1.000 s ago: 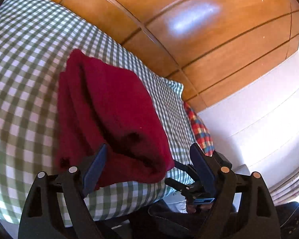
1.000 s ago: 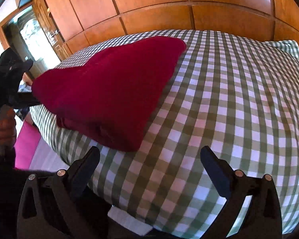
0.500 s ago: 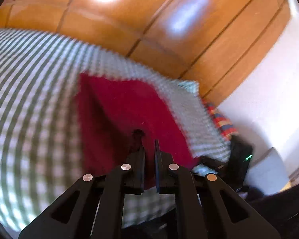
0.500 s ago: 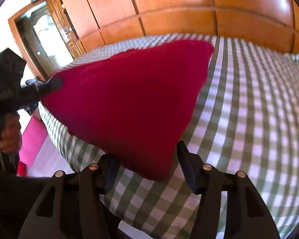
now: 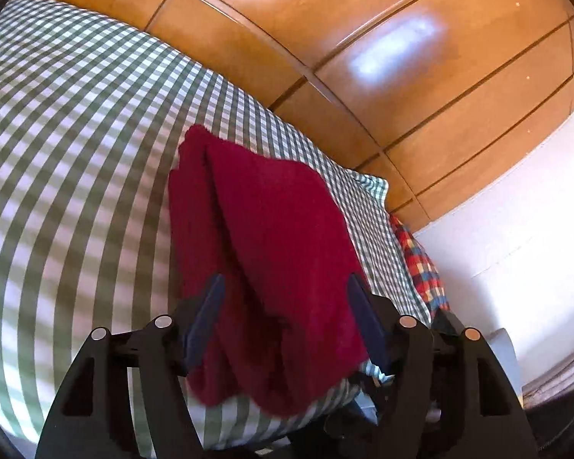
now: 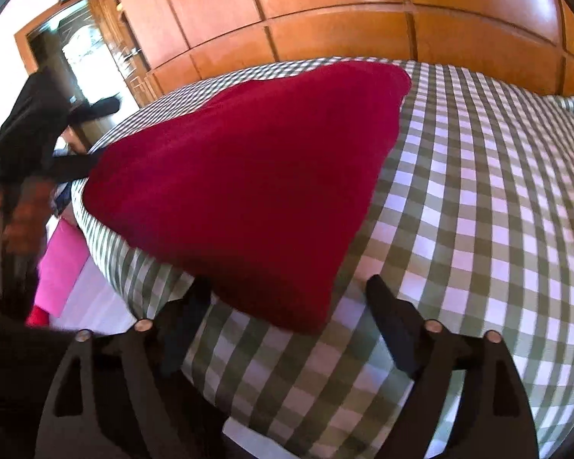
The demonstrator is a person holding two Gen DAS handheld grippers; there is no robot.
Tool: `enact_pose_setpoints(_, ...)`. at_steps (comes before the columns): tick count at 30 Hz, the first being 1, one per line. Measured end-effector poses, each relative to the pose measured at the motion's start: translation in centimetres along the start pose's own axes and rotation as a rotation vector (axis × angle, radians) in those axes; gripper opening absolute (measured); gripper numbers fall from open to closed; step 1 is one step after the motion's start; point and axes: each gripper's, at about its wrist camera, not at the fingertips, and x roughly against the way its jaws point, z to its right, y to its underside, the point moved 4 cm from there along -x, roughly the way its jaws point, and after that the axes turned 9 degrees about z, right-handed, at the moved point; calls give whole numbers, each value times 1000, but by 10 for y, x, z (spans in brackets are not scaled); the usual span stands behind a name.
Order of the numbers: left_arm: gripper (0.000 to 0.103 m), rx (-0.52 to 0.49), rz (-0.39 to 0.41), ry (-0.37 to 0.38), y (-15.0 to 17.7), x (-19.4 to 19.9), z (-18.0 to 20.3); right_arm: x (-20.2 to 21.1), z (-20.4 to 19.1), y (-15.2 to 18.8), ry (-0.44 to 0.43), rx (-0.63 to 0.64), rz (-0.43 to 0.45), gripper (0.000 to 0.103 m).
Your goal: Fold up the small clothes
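A folded dark red garment (image 5: 271, 244) lies on the green-and-white checked bedspread (image 5: 76, 145) near the bed's front edge. My left gripper (image 5: 287, 298) is open, its fingers standing on either side of the garment's near end, not clamped on it. In the right wrist view the same red garment (image 6: 248, 183) shows as a thick folded stack. My right gripper (image 6: 291, 302) is open with the garment's near corner between its fingers. The left gripper (image 6: 76, 134) appears there at the garment's far left end.
Wooden wardrobe panels (image 5: 363, 57) run behind the bed. A plaid red-blue cloth (image 5: 421, 264) lies at the bed's right end beside a white wall. The bed edge drops off below both grippers. A pink item (image 6: 57, 267) lies on the floor at left, with a doorway (image 6: 88, 49) beyond.
My left gripper, shut on the garment half a second ago, has opened and the garment lies flat. My right gripper has opened wider at the near corner.
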Motion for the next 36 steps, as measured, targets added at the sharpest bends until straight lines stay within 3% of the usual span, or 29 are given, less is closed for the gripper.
enact_pose_setpoints(6,69,48,-80,-69,-17,-43,-20,37,13,1,23,8,39,90)
enact_pose_setpoints(9,68,100,-92,-62,-19,-57,-30,56,19,-9,46,-2,90,90)
enact_pose_setpoints(10,63,93,-86,-55,-20,-58,-28,61,20,-13,51,-3,111,90)
enact_pose_setpoints(11,42,79,-82,-45,-21,-58,-25,66,20,-20,58,-2,138,90)
enact_pose_setpoints(12,27,50,-79,-40,-21,-58,-20,69,19,-30,68,1,156,90)
enact_pose_setpoints(15,14,10,0,-7,-28,-44,-6,65,13,-48,78,38,189,90)
enact_pose_setpoints(18,12,-55,81,30,-37,-19,14,48,-1,-57,67,91,187,89)
enact_pose_setpoints(20,12,-103,102,13,-37,-10,20,33,-15,-58,55,127,177,87)
enact_pose_setpoints(21,12,-148,98,-40,-37,-9,18,22,-24,-55,50,153,162,83)
enact_pose_setpoints(25,12,-140,22,-215,-27,-31,-23,-9,-43,-49,109,196,142,83)
enact_pose_setpoints(28,12,-103,-35,-282,-15,-51,-53,-21,-50,-43,164,233,135,84)
enact_pose_setpoints(32,19,-133,-9,-333,-16,-46,-42,-22,-48,-42,177,257,131,85)
enact_pose_setpoints(35,21,-193,70,-378,-22,-31,-18,-21,-45,-42,160,242,131,87)
enact_pose_setpoints(36,21,-216,103,-357,-23,-23,-6,-20,-44,-41,158,238,133,88)
